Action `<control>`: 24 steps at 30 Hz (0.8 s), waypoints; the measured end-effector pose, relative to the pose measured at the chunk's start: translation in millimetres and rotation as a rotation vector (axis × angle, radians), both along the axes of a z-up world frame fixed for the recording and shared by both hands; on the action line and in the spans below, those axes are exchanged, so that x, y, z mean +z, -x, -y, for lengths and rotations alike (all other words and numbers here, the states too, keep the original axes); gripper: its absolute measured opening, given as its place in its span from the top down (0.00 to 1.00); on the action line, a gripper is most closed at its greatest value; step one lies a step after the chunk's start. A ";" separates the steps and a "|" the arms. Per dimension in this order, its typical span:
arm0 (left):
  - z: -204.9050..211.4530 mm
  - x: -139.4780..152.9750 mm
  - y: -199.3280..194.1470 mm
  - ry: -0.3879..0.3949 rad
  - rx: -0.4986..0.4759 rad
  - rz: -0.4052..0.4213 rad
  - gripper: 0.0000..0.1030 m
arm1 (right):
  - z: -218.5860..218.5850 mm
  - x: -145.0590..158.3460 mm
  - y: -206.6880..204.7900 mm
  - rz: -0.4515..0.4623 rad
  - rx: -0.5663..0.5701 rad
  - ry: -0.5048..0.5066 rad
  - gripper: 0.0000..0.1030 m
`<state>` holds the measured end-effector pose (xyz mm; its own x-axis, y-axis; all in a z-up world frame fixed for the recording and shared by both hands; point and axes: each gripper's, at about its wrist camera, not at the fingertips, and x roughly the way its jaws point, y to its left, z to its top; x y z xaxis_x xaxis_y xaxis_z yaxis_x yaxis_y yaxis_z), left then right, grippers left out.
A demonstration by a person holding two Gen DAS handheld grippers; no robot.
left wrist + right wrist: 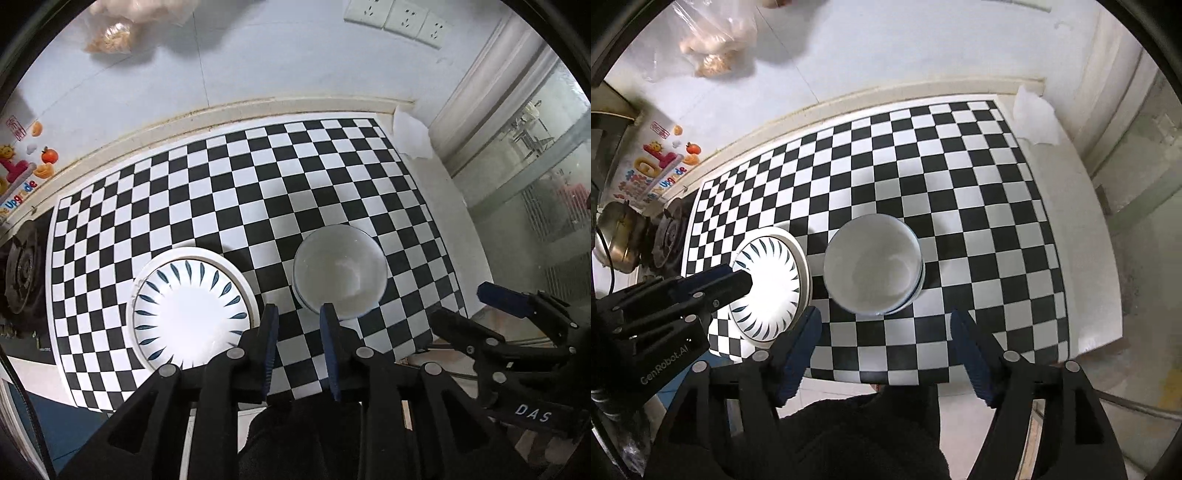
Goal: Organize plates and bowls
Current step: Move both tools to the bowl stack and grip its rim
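Note:
A white plate with blue leaf marks lies on a wider plain white plate on the checkered mat. To its right stands a stack of white bowls, nested upright. My left gripper hangs above the mat between plates and bowls, its jaws a narrow gap apart with nothing in them. My right gripper hovers over the near side of the bowls, open wide and empty. Its fingers show at the right of the left wrist view.
A gas burner and a metal pot sit left of the mat. Crumpled white paper lies at the far right corner. Plastic bags hang on the tiled wall. A glass door stands to the right.

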<state>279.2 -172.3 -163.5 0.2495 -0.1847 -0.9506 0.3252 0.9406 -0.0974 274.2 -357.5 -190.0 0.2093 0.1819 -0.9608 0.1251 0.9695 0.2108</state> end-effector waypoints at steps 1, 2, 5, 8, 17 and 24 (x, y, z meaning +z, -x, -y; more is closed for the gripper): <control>-1.4 4.1 3.5 -0.003 0.000 0.017 0.79 | 0.1 4.9 3.7 0.009 -0.003 0.004 0.24; -2.8 9.3 7.7 -0.006 0.002 0.038 0.79 | 0.3 10.9 8.7 0.019 -0.006 0.006 0.24; -6.1 24.3 20.3 0.002 0.000 0.075 0.79 | 1.7 28.9 23.3 0.055 -0.018 0.021 0.23; -7.8 36.0 31.7 0.013 -0.009 0.091 0.79 | 3.0 43.8 36.5 0.082 -0.024 0.024 0.22; -6.1 59.8 60.9 0.048 -0.030 0.141 0.43 | 8.3 79.5 66.7 0.144 -0.045 0.029 0.20; -3.6 51.4 52.0 0.063 -0.002 0.113 0.43 | 16.1 83.7 65.7 0.155 -0.057 0.023 0.18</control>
<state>227.2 -168.7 -112.1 0.3539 -0.2439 -0.9029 0.3390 0.9332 -0.1192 208.5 -373.6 -106.3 0.3645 0.1434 -0.9201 0.1481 0.9666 0.2093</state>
